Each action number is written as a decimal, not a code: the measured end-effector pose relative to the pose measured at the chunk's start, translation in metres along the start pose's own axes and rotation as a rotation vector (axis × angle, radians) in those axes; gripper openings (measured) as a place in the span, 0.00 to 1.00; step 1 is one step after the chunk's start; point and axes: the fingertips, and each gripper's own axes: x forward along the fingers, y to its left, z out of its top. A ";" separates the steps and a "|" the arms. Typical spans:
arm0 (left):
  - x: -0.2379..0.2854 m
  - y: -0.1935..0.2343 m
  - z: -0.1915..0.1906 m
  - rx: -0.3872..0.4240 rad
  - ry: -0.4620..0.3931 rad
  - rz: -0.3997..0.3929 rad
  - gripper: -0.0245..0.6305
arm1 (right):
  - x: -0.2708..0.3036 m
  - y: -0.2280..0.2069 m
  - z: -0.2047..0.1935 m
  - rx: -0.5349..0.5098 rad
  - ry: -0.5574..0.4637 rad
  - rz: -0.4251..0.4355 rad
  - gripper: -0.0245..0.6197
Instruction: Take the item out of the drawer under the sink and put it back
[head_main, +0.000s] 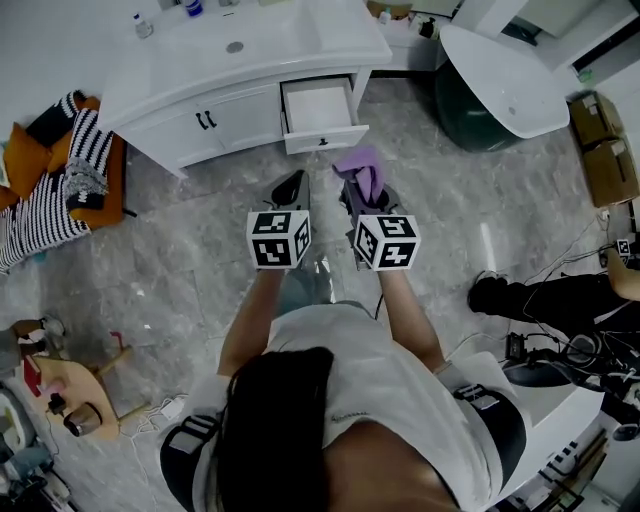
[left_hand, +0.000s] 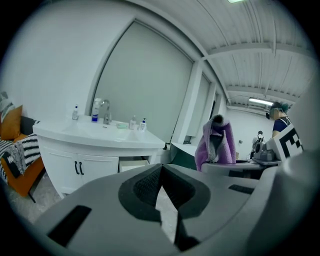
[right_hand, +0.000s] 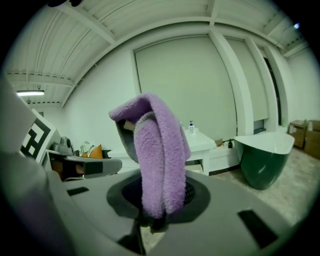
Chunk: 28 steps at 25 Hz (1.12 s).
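The white vanity (head_main: 200, 85) with its sink stands ahead, and its right-hand drawer (head_main: 318, 112) is pulled open, its inside looking bare. My right gripper (head_main: 358, 192) is shut on a purple fluffy cloth (head_main: 360, 165), held in the air in front of the drawer. In the right gripper view the cloth (right_hand: 160, 150) hangs folded over the jaws of the right gripper (right_hand: 159, 202). My left gripper (head_main: 290, 190) hovers beside it on the left. Its jaws meet with nothing between them in the left gripper view (left_hand: 161, 169), where the cloth (left_hand: 221, 145) and the drawer (left_hand: 131, 163) also show.
A dark green bathtub (head_main: 495, 90) stands right of the vanity. An orange seat with striped cushions (head_main: 60, 180) is at the left. Bottles (left_hand: 95, 111) stand by the tap. A person in black (head_main: 550, 300) and cables are at the right, a wooden stool (head_main: 70, 390) at the lower left.
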 end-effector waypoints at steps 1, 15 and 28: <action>0.004 0.005 0.002 0.003 0.004 -0.006 0.04 | 0.005 -0.001 0.002 0.003 -0.004 -0.009 0.16; 0.048 0.050 0.033 -0.008 0.041 -0.120 0.04 | 0.067 0.006 0.019 0.052 0.004 -0.081 0.16; 0.059 0.073 0.040 0.022 0.086 -0.162 0.04 | 0.081 0.006 0.021 0.044 0.024 -0.155 0.16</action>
